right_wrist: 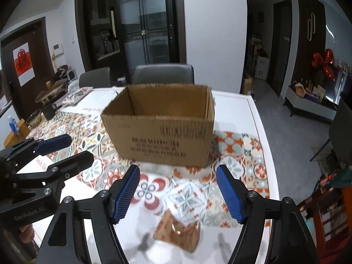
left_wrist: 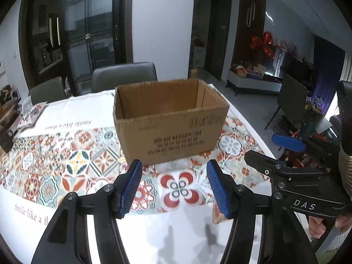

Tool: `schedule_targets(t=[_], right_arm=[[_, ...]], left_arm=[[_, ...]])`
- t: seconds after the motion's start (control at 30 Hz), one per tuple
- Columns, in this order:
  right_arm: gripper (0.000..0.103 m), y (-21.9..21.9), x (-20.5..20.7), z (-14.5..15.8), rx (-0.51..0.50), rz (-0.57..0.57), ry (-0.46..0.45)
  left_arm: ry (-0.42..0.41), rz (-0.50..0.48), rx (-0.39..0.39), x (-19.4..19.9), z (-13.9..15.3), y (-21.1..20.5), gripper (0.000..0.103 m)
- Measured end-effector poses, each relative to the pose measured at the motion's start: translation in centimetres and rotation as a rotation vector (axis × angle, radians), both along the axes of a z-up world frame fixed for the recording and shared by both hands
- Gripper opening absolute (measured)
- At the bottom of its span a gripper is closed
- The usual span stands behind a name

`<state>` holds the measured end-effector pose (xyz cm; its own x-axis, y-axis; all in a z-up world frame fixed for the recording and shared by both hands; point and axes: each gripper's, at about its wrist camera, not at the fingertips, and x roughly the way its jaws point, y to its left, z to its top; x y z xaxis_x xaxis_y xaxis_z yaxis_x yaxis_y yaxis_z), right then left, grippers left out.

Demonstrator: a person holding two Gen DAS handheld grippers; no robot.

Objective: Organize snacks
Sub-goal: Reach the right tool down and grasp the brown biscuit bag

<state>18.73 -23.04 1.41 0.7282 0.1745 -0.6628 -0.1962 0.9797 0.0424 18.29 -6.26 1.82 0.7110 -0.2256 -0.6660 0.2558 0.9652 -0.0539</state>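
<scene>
An open brown cardboard box [left_wrist: 169,121] stands on the patterned tablecloth; in the right wrist view it [right_wrist: 160,127] sits just ahead; I cannot see its floor. A brown snack packet [right_wrist: 178,231] lies on the white table below and between the right fingers; a corner of it shows in the left wrist view [left_wrist: 216,215]. My left gripper [left_wrist: 173,187] is open and empty, hovering in front of the box. My right gripper [right_wrist: 178,191] is open and empty above the packet. Each gripper shows at the edge of the other's view.
Two grey chairs [right_wrist: 162,74] stand behind the table. A pot, a bowl [right_wrist: 34,117], a black mug [right_wrist: 48,111] and a bottle sit at the table's left end. The table's right edge [right_wrist: 261,136] drops to the floor.
</scene>
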Motion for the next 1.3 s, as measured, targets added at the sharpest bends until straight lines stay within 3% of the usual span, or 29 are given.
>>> schedule_targets(t=[0.5, 0.87, 1.3], right_arm=[[0.072, 0.0, -0.6, -7.1, 0.012, 0.013, 0.202], [0.072, -0.2, 0.2, -12.0, 0.038, 0.000, 0.345], [0.072, -0.2, 1.3, -14.4, 0.041, -0.010, 0.393]], left_arm=[[0.171, 0.015, 0.046, -1.3, -6.3, -0.6, 0.063], [0.234, 0.024, 0.090, -0.8, -9.3, -0.9, 0.063], [0.282, 0.035, 0.103, -0.3, -11.6, -0.9, 0.063]])
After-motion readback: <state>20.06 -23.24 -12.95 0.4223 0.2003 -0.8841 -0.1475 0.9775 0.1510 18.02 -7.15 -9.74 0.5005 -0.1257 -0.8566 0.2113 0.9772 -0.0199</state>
